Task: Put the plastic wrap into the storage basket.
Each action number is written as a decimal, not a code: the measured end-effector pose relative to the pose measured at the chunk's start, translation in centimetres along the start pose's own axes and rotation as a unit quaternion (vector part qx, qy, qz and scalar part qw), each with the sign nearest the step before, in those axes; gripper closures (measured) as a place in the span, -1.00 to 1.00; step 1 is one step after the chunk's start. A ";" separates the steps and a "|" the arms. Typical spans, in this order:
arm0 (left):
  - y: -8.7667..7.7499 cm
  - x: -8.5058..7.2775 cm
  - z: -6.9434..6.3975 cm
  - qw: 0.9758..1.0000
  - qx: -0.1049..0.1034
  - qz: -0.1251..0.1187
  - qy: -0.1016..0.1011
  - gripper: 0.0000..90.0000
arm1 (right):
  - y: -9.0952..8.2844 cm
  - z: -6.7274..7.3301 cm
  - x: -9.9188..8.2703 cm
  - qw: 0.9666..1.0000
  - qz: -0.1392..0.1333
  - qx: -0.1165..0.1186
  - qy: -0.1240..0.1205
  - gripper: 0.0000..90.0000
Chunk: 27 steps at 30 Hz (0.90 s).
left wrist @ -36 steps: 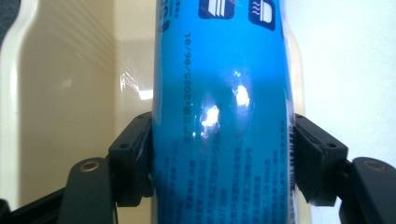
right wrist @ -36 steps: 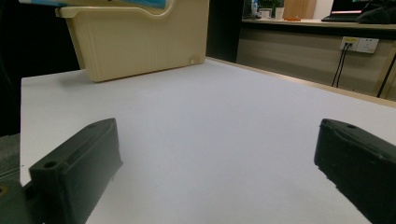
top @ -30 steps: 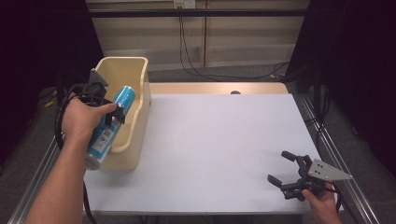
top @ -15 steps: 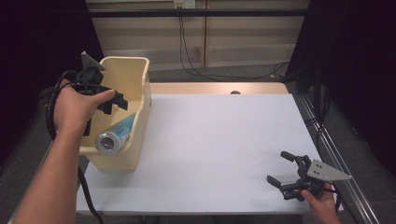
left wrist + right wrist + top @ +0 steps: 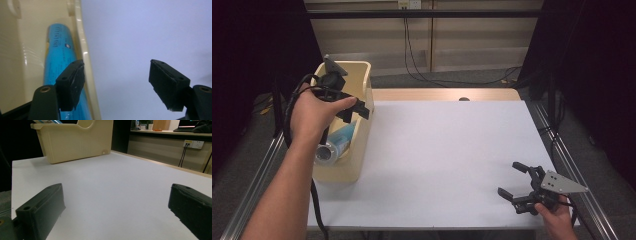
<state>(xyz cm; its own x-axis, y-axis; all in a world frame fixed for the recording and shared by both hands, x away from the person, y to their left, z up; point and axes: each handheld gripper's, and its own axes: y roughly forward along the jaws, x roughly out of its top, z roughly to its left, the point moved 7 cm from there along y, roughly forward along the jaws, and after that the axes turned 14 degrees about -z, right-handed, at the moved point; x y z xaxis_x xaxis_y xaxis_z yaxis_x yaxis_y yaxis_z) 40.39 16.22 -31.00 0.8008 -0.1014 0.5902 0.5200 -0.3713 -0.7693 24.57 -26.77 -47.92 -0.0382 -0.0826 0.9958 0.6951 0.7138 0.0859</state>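
- Holding the left gripper (image 5: 355, 109) above the beige bin (image 5: 358, 165) at about 9 o'clock on the white table (image 5: 447, 150), with the left hand (image 5: 312, 115) wrapped around its body.
- Having just been opening its jaws: now standing moderately apart, with nothing between them in the left gripper view (image 5: 113, 72), one jaw over the bin's rim (image 5: 83, 50) and the other over bare table.
- Leaving the blue can (image 5: 339, 140) lying on its side inside the bin, silver end pointing toward 6 o'clock, body running toward 12 o'clock close along the right-hand wall.
- Judging the open, empty jaws directly above the can as the mark of a release, the can being where it is meant to rest.
- Showing the can's blue printed side (image 5: 58, 50) pressed close to the inner wall, apart from the pads.
- Seeing nothing else clearly in the bin beside the can; far end partly hidden by the hand.
- Resting the right gripper (image 5: 509, 178) low at about 5 o'clock, near the table's front edge, well apart from the bin, in the right hand (image 5: 557, 217).
- Keeping its jaws spread wide and empty (image 5: 117, 202), aimed across bare table toward the bin (image 5: 75, 142), probably waiting out of the way.
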 end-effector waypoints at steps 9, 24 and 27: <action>1.6 -0.6 -2.2 1.000 -0.024 0.016 0.012 -0.40 | 0.2 0.0 0.1 1.000 0.001 0.003 0.000 -1.00; 4.4 -1.8 -5.9 0.997 -0.052 0.051 0.038 -0.44 | -0.1 0.1 0.2 1.000 -0.001 0.002 -0.002 -1.00; 5.0 -2.0 -6.1 0.997 -0.051 0.051 0.039 -0.45 | -0.1 0.1 0.2 1.000 0.000 0.003 -0.002 -1.00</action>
<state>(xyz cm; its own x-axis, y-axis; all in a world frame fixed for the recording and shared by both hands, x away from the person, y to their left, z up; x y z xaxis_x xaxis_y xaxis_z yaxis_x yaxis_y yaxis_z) 39.52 8.91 -34.52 0.8204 -0.2141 0.5302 0.4005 -0.4468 -0.8000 24.40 -26.76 -47.75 -0.0420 -0.0795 0.9960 0.6907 0.7179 0.0864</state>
